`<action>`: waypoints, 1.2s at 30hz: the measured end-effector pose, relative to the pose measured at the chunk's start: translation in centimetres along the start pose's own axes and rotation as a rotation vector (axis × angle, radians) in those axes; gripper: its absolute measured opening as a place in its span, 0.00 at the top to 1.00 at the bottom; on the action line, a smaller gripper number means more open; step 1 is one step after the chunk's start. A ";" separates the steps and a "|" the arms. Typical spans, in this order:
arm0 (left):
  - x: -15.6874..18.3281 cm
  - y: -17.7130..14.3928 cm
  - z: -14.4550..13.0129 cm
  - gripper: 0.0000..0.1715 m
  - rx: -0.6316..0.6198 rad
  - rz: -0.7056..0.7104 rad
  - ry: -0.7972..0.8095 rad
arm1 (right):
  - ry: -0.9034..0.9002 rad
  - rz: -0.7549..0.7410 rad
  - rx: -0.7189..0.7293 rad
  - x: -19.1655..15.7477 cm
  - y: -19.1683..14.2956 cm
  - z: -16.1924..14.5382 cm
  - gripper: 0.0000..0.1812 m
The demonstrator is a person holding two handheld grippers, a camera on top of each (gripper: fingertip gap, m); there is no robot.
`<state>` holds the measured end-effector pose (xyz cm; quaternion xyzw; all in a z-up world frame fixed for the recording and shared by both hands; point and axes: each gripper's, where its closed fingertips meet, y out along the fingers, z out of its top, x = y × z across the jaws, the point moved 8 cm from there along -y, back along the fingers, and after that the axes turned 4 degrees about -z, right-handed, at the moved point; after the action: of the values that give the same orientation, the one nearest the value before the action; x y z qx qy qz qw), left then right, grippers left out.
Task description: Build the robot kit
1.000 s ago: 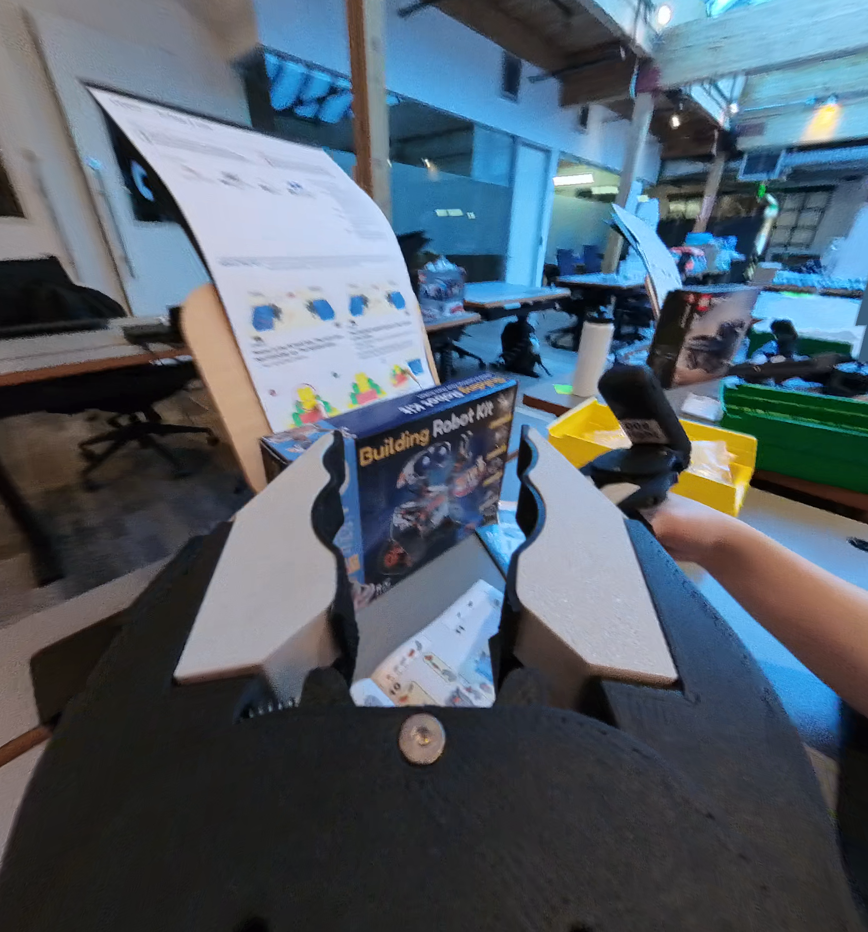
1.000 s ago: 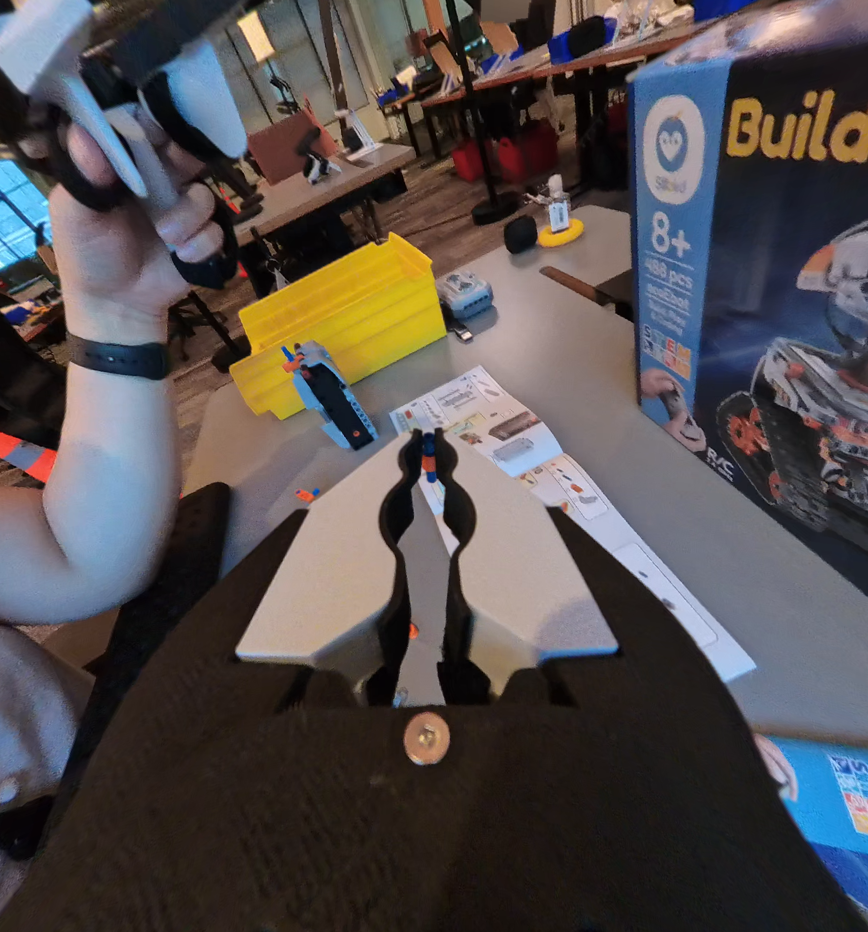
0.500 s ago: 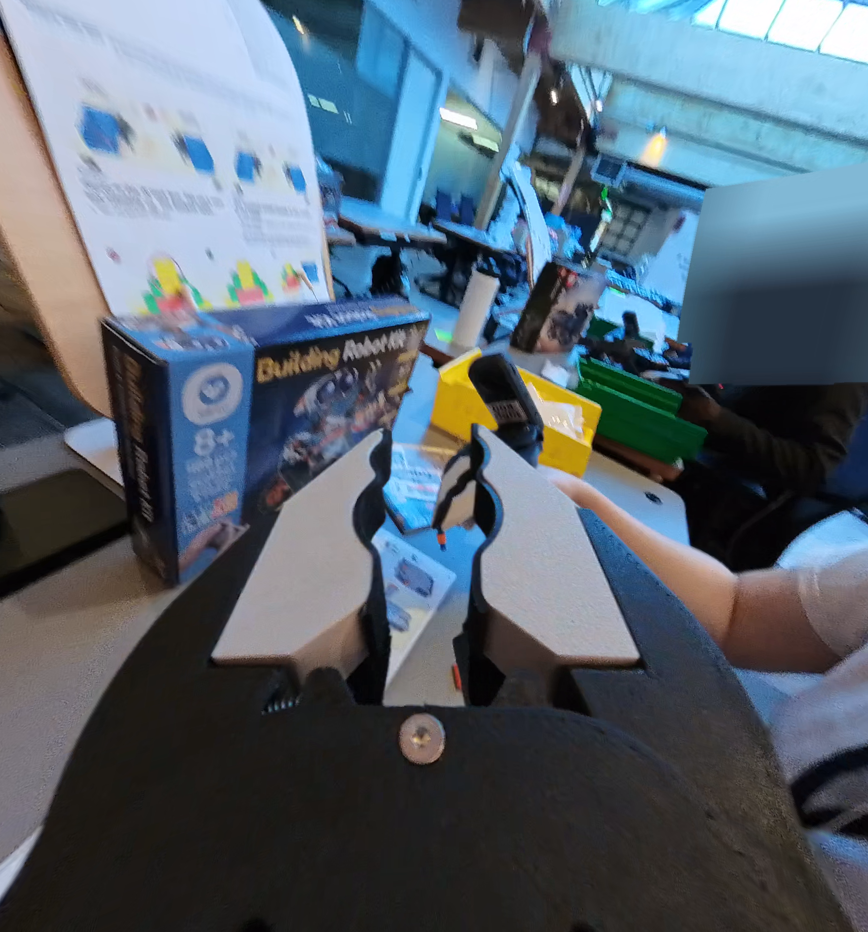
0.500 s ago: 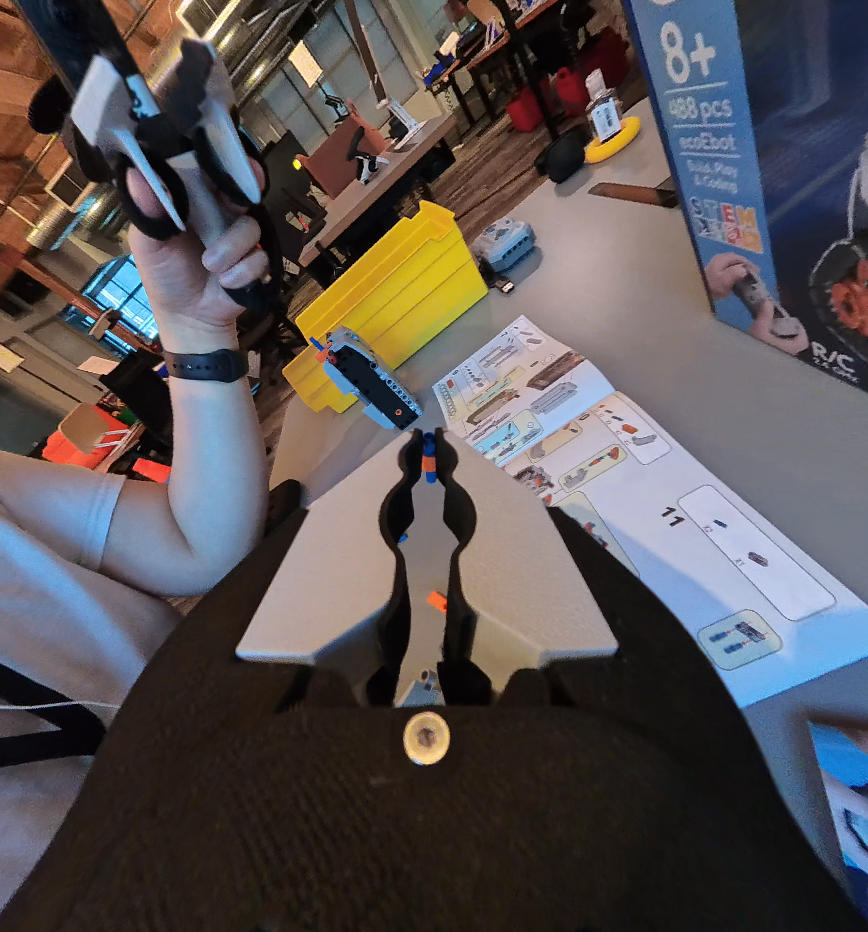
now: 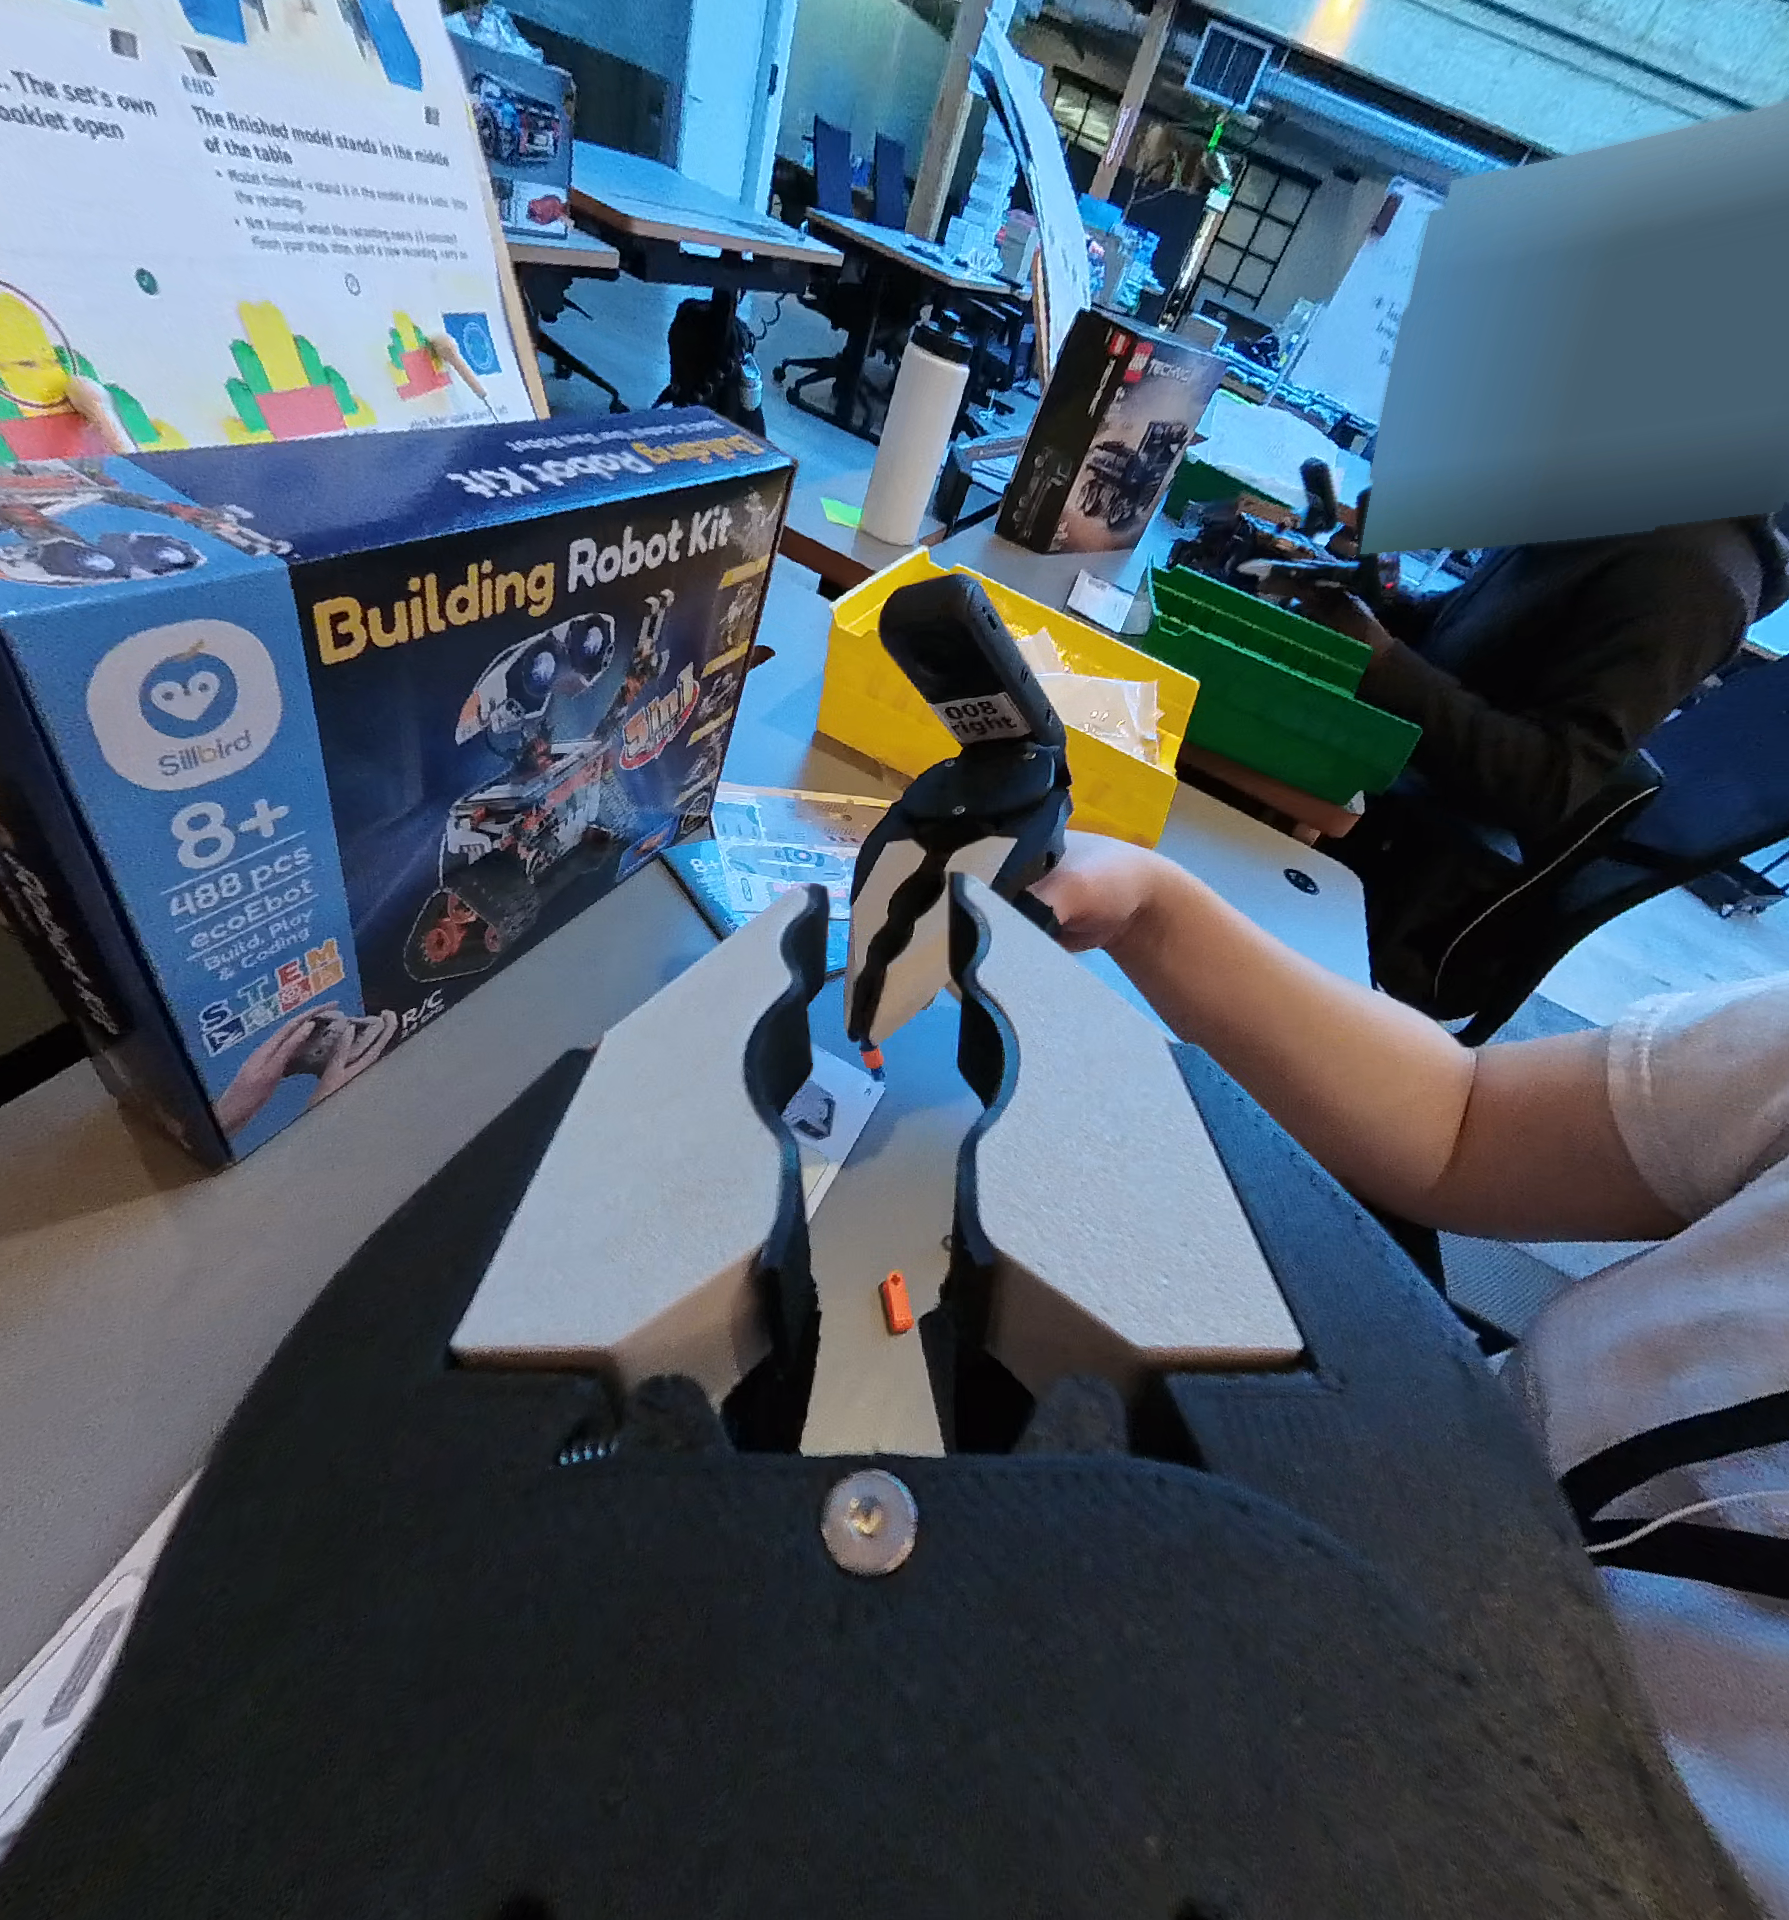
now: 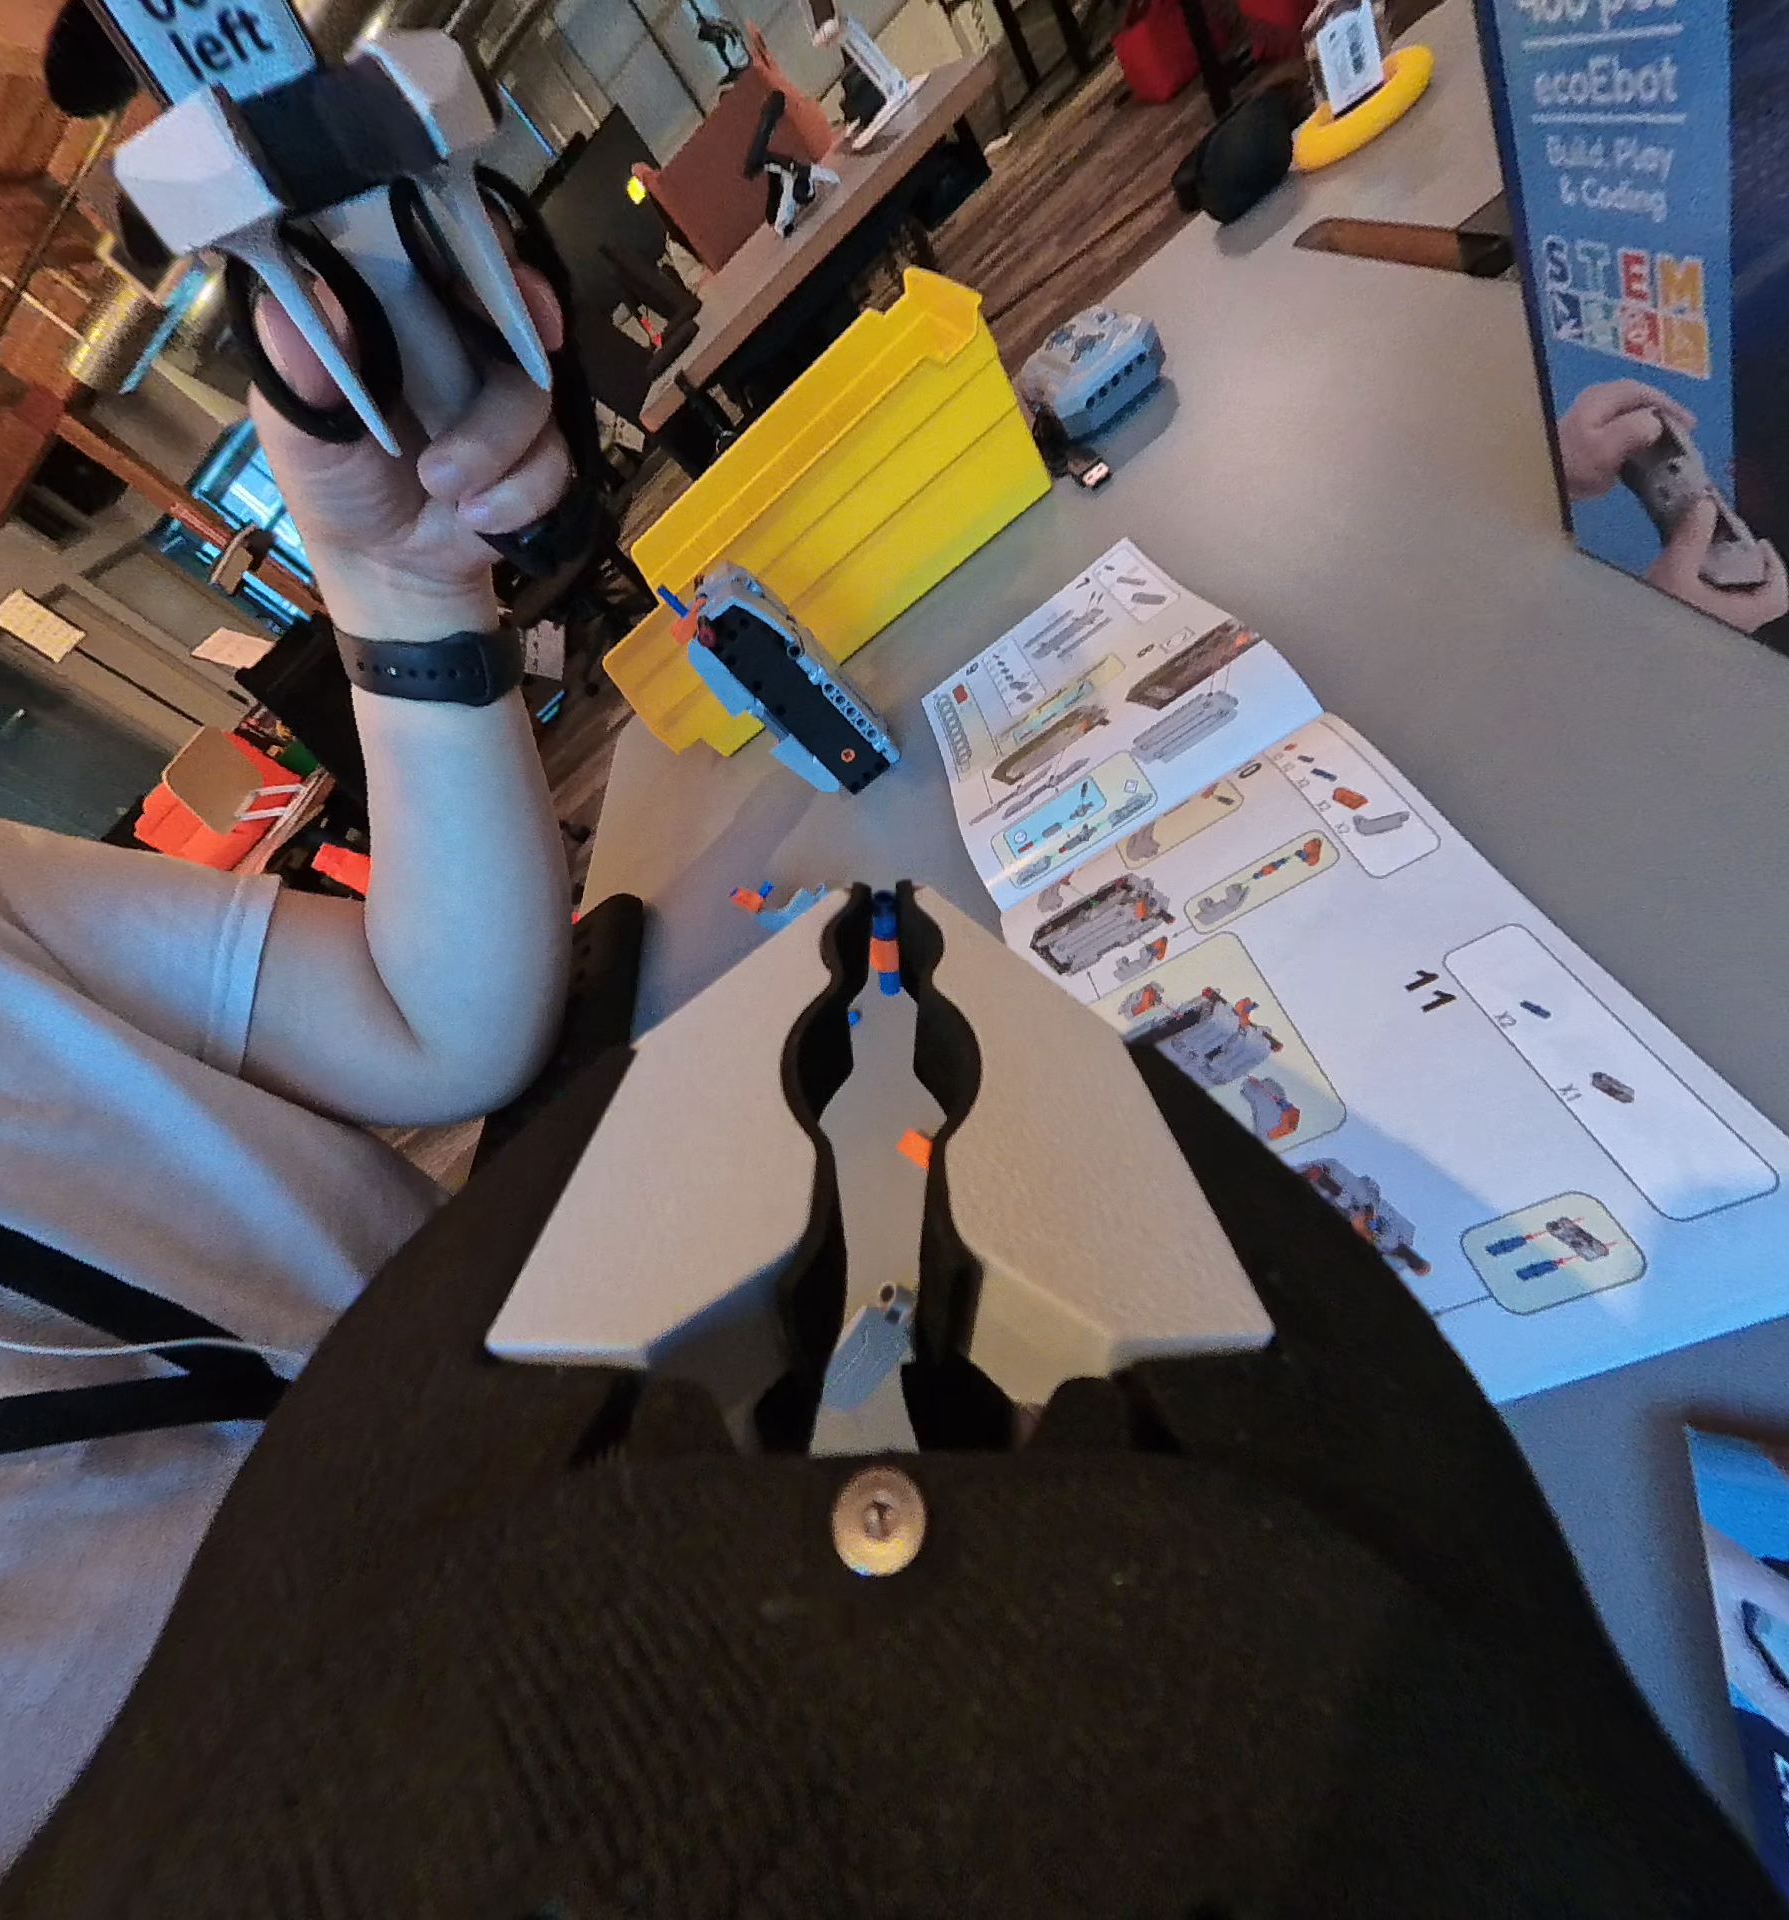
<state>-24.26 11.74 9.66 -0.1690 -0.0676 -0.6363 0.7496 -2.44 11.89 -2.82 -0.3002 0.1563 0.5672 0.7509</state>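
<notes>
Above the grey counter (image 6: 1389, 436), beside the open booklet (image 6: 1337, 935): right gripper (image 6: 882, 914) with jaws nearly closed, pinching a small blue-and-orange pin (image 6: 882, 951) at the very tips. Probably light, stiff, slick plastic, easily twisted loose, best held across its middle collar. Since a second ago, left gripper (image 5: 888, 925) lower, empty jaws narrower but still parted.

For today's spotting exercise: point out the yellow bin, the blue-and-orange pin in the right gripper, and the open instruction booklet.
yellow bin (image 6: 848, 488), right wrist view, its long side wall.
blue-and-orange pin (image 6: 883, 948), right wrist view, its orange middle.
instruction booklet (image 6: 1389, 966), right wrist view, a white page area.
</notes>
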 end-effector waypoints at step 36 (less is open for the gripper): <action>-1.2 1.4 -1.9 0.89 -0.176 0.020 -0.074 | 0.115 -0.043 -0.142 2.1 -0.1 -2.4 0.98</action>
<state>-23.33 12.38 7.24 -0.2583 -0.0375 -0.6254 0.7354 -1.46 12.00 -5.83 -0.3881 0.1518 0.5424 0.7294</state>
